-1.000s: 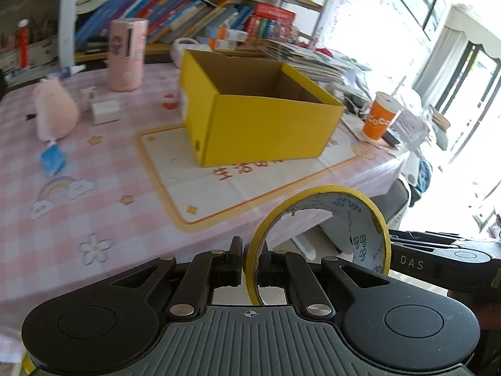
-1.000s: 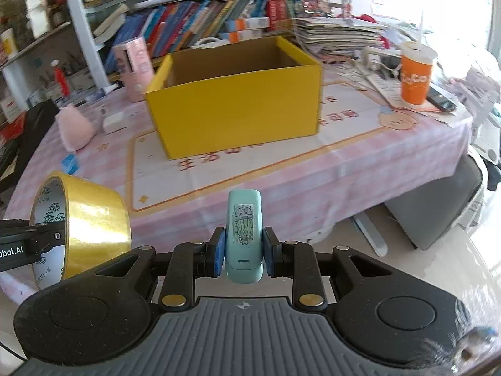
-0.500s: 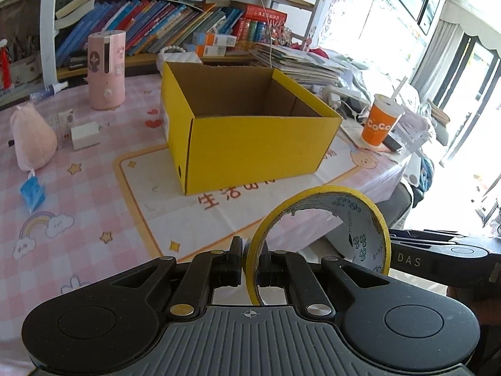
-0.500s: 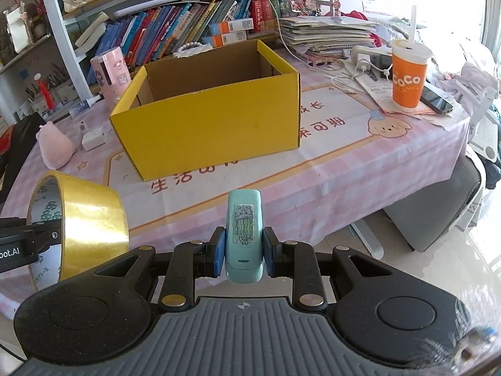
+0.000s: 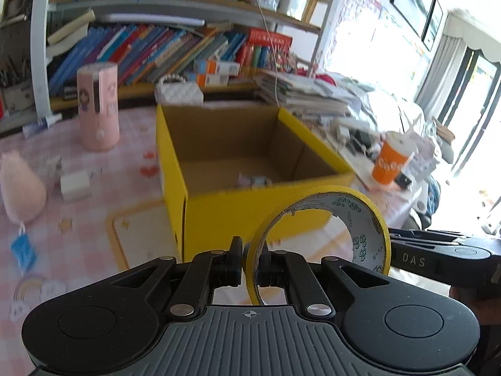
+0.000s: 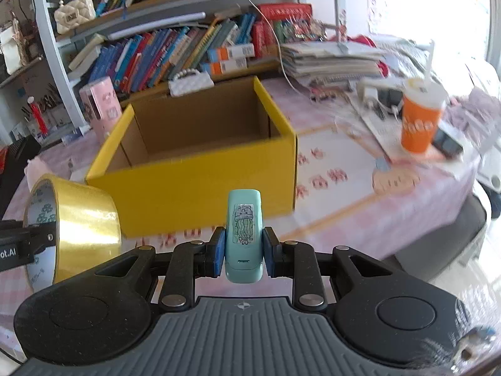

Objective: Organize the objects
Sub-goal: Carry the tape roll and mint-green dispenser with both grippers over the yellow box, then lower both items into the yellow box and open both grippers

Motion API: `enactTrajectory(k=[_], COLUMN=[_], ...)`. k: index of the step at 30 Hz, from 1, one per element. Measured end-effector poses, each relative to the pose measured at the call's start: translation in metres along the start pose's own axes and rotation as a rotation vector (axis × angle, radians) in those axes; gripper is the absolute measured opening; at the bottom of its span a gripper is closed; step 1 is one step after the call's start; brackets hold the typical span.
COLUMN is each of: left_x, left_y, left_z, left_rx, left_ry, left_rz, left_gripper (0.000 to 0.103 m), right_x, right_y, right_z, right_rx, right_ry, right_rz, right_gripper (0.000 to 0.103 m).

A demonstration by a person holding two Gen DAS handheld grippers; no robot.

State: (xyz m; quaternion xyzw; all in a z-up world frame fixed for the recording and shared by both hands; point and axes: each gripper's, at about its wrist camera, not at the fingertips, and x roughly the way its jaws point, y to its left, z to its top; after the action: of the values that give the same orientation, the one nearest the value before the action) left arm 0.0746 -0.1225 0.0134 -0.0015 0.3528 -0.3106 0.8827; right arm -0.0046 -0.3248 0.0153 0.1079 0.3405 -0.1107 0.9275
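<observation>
We take the table point(image 6: 344, 206) first: its pink checked cloth fills the middle of both views, with a bookshelf point(image 6: 175, 47) across the top. On it, at centre frame, stands the open yellow box point(image 6: 200, 181). In the left wrist view we see into it; a few small things, too blurred to name, lie on its floor near the front wall. A pink cylinder point(image 5: 97, 106) stands at the upper left of that view, and an orange cup point(image 6: 421, 122) sits at the right of the right wrist view.

The left gripper point(image 5: 251, 261), low in the middle of its own view, has its jaws clamped tight on the wall of a yellow tape roll point(image 5: 369, 219), which stands up on edge and reaches toward the lower right. The right gripper point(image 6: 244, 252), low in the middle of its view, has its blue pads pressed on both sides of a small teal stapler point(image 6: 243, 235) with a picture sticker on it, held upright.

We judge the step to be the carry: both things are in the air in front of the box, neither above its opening yet. Next we need to bring each one over the front wall and above the cavity, lower it, and only then part the jaws. The roll may tip or roll once let go, so we would set it low.
</observation>
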Motion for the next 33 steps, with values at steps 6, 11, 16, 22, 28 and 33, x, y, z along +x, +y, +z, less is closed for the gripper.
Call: enactTrajectory(k=[6, 11, 16, 22, 28, 33], left_x=[0.018, 0.040, 0.069, 0.096, 0.121, 0.138], left_y=[-0.001, -0.001, -0.003, -0.008, -0.010, -0.009], left_z=[0.032, 0.051, 0.063, 0.070, 0.071, 0.069], left_rx=[-0.012, -0.027, -0.015, 0.019, 0.049, 0.073], left_ry=[-0.060, -0.081, -0.066, -0.046, 0.001, 0.047], left_rz=[0.034, 0.080, 0.137, 0.183, 0.230, 0.269], left_gripper=[0.007, 0.007, 0.007, 0.007, 0.007, 0.008], right_x=[0.016, 0.036, 0.063, 0.096, 0.129, 0.154], right_y=[-0.005, -0.012, -0.020, -0.020, -0.013, -0.008], right_z=[0.039, 0.073, 0.103, 0.125, 0.133, 0.137], right_rx=[-0.049, -0.091, -0.128, -0.183, -0.241, -0.282], right_ry=[-0.048, -0.082, -0.096, -0.079, -0.022, 0.033], right_rz=[0.038, 0.066, 0.092, 0.132, 0.180, 0.195], right_gripper=[0.023, 0.023, 0.023, 0.023, 0.023, 0.023])
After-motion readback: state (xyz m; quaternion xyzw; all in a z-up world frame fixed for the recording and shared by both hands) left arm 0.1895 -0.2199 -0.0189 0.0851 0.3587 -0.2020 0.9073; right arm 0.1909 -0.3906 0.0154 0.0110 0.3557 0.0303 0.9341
